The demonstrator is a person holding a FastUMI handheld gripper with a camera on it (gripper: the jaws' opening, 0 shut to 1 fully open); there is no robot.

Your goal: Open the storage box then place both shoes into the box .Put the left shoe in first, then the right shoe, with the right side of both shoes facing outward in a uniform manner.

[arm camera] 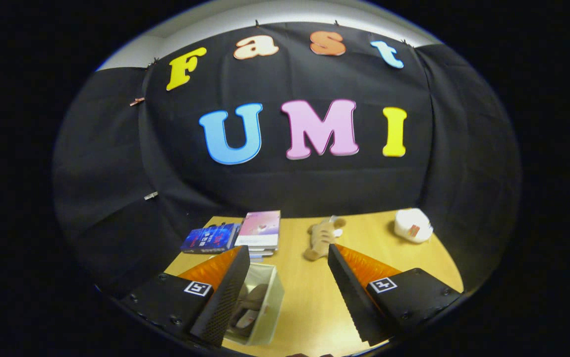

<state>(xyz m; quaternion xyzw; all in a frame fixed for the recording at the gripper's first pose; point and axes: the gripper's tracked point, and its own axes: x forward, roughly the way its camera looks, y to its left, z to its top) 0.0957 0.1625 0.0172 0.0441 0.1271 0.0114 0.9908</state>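
your gripper (289,254) hangs above the wooden table (310,302) with its fingers spread wide and nothing between them. the storage box (265,310) sits low beside the left finger, partly hidden behind it, lid already off; its long axis seems to run away from you, roughly in line with the fingers. inside it lies at least one shoe (250,307), pale and brownish; whether it is one or both, or which side faces outward, you cannot tell. so the box lies down and left of your grip line, and any next reach into it would need a shift leftward and a dip. beyond the fingers rest a blue box (210,239), a stack of books (260,233), a plush toy (322,239) and a white bundle (413,225). the blue box carries print too small to read.
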